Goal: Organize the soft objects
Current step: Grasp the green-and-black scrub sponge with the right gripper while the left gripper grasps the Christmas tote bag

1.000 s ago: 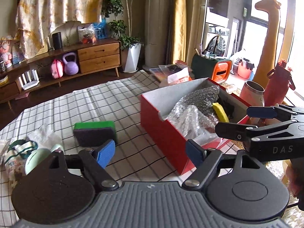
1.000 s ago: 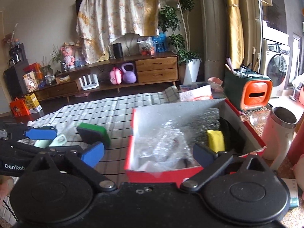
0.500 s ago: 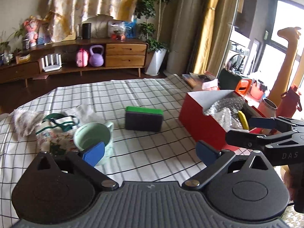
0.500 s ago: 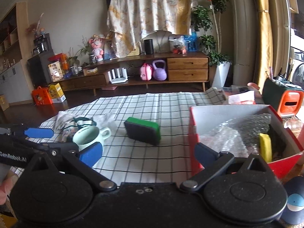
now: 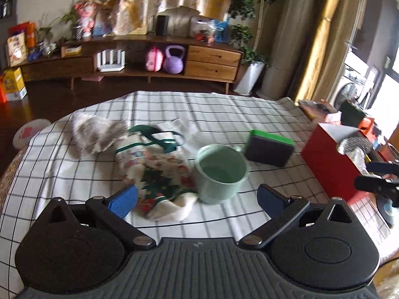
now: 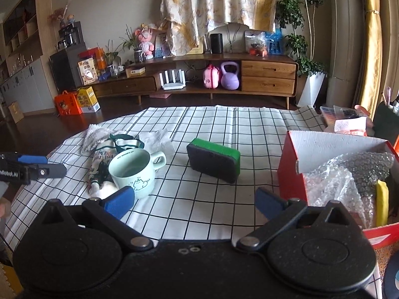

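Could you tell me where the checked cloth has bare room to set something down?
Free: the far stretch behind the sponge, and the strip between the sponge and the red box. Crowded: the left, where the mug, printed bag, grey fluffy cloth and clear plastic bunch together.

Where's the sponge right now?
The sponge lies on the checked cloth mid-table in the right wrist view, between the mug on its left and the red box on its right.
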A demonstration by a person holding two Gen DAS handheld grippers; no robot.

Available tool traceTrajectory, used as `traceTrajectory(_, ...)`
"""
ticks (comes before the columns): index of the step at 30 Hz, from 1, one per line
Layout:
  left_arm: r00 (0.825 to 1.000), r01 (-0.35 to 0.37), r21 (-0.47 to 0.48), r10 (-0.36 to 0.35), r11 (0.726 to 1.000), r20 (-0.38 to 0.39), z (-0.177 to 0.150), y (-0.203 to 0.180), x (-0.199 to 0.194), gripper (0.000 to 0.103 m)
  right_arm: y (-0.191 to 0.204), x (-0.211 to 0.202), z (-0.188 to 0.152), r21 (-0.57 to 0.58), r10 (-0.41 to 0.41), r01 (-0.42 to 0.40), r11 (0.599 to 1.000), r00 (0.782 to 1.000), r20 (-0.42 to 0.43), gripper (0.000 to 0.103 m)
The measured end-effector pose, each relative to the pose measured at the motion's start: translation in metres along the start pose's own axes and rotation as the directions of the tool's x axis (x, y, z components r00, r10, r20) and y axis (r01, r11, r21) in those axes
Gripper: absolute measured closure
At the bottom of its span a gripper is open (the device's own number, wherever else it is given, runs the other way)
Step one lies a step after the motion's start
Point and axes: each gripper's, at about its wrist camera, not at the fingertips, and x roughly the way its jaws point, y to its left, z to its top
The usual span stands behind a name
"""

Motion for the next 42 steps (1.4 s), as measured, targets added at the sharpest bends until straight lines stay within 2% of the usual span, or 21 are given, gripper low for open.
traceTrajectory(3,1.000,-0.008,-0.070,0.007,0.997,-0.018,0.003,0.024,0.011,0.000,0.001,0.013,0.001,-0.015,0.005,-0.005,1.000,1.000,-0.024,0.000)
traceTrajectory(10,0.996,-0.062,-0.167,0.050,0.984,-0.075,0.008,0.057,0.052,0.000,0.004,0.051,0.011,-0.084,0.027,-0.036,0.996,0.994,-0.102,0.002)
traceTrajectory(18,0.988,-0.136,-0.196,0.117,0.971,-0.102,0.016,0.067,0.090,0.000,0.004,0.095,0.034,-0.227,0.005,-0.038,0.973,0.989,-0.145,0.004)
traceTrajectory(19,0.988,-0.137,-0.200,0.118,0.970,-0.102,0.018,0.067,0.093,0.000,0.003,0.100,0.037,-0.235,0.001,-0.036,0.971,0.989,-0.147,0.007)
traceTrajectory(20,0.988,-0.140,-0.207,0.122,0.968,-0.100,0.020,0.069,0.097,0.000,0.001,0.105,0.040,-0.247,0.001,-0.039,0.968,0.989,-0.151,0.015)
traceTrajectory(22,0.986,-0.153,-0.215,0.133,0.965,-0.104,0.024,0.071,0.105,0.000,0.001,0.116,0.046,-0.283,0.008,-0.058,0.957,0.985,-0.174,0.020)
traceTrajectory(25,0.981,-0.170,-0.216,0.144,0.961,-0.131,0.027,0.073,0.120,0.000,0.000,0.131,0.051,-0.348,-0.023,-0.043,0.937,0.983,-0.184,0.018)
traceTrajectory(33,0.974,-0.183,-0.255,0.139,0.949,-0.181,0.028,0.083,0.153,0.000,-0.010,0.171,0.062,-0.388,-0.019,-0.069,0.919,0.976,-0.218,0.014)
traceTrajectory(39,0.972,-0.172,-0.283,0.116,0.944,-0.203,0.025,0.089,0.172,0.000,-0.011,0.202,0.059,-0.450,-0.064,-0.056,0.891,0.967,-0.247,0.014)
traceTrajectory(42,0.974,-0.172,-0.273,0.122,0.947,-0.191,0.025,0.086,0.176,0.000,-0.014,0.213,0.057,-0.444,-0.065,-0.056,0.894,0.965,-0.254,0.014)
